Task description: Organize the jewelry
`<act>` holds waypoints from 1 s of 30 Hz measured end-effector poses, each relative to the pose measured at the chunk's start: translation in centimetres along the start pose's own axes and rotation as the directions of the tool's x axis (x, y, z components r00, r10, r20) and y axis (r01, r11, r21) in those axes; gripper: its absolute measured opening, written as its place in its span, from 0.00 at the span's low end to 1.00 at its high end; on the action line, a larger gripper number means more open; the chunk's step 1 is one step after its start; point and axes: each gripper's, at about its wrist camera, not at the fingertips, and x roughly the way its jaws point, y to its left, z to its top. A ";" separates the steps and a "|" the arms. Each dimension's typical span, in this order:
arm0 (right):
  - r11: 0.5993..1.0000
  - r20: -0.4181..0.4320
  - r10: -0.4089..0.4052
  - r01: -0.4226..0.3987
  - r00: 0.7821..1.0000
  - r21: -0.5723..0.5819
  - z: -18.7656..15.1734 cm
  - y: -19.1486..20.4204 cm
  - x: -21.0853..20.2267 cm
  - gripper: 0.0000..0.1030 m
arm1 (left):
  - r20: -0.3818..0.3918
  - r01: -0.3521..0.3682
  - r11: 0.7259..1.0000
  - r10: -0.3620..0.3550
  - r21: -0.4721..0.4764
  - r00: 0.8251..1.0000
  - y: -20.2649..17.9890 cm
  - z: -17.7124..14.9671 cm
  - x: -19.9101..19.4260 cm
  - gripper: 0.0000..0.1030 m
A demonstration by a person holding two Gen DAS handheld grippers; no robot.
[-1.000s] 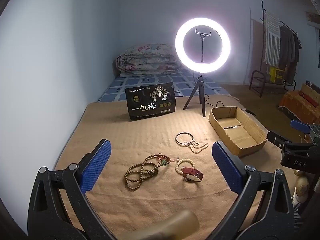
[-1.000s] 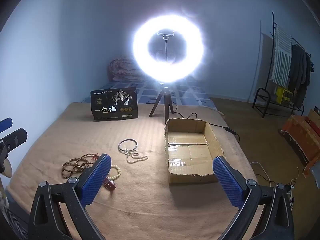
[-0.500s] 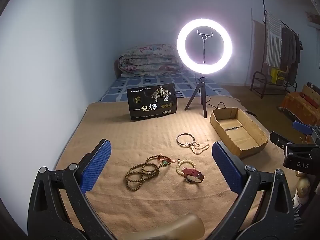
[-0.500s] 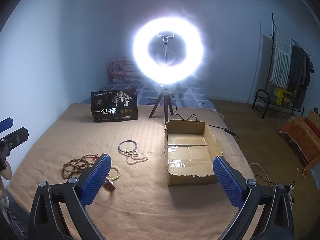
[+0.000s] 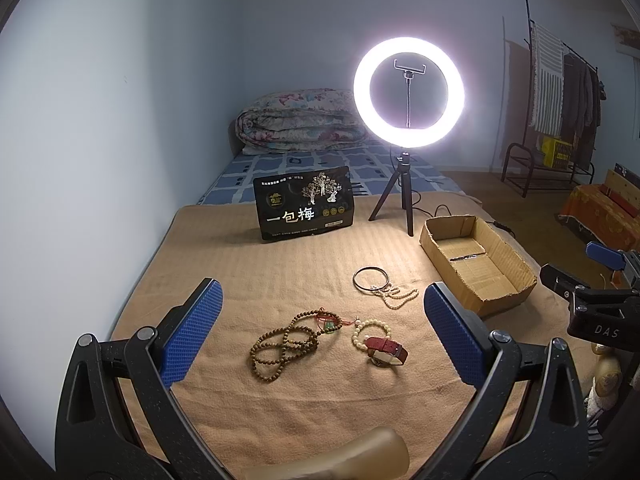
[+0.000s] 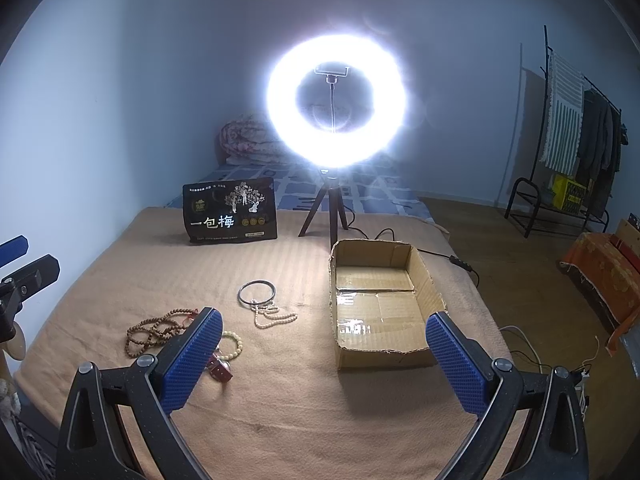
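Observation:
Jewelry lies on a tan blanket (image 5: 248,280). A brown bead necklace (image 5: 286,344) with a green pendant sits between my left gripper's (image 5: 320,332) fingers, farther out. Right of it lie a cream bead bracelet (image 5: 370,330) and a red-strapped watch (image 5: 387,353). A metal bangle (image 5: 371,279) and a white bead string (image 5: 398,295) lie beyond. My left gripper is open and holds nothing. My right gripper (image 6: 324,352) is open too, before the empty cardboard box (image 6: 378,304). In the right wrist view, the bangle (image 6: 257,292), white string (image 6: 274,317) and brown necklace (image 6: 156,330) lie left of the box.
A lit ring light (image 5: 408,94) on a tripod stands at the back, next to a black printed pouch (image 5: 304,208). A folded quilt (image 5: 296,122) lies on the bed behind. A clothes rack (image 6: 576,140) stands right. Cables (image 6: 448,258) trail off the blanket's right edge.
The left wrist view has shifted slightly; the jewelry and box sit a touch farther right in frame. Both grippers stay open. The right view is nearly unchanged.

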 end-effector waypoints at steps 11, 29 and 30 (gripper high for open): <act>1.000 0.001 -0.001 0.001 1.000 0.001 0.0 0.1 0.3 1.00 | 0.001 -0.002 1.000 0.002 -0.001 1.000 0.0 0.0 0.0 0.99; 1.000 0.003 0.000 0.000 1.000 0.003 -0.2 0.1 0.3 1.00 | 0.002 -0.002 1.000 0.002 -0.001 1.000 0.0 0.0 0.0 0.99; 1.000 0.003 0.001 -0.001 1.000 0.003 -0.2 0.1 0.3 1.00 | 0.002 -0.002 1.000 0.002 -0.001 1.000 0.0 0.0 0.0 0.99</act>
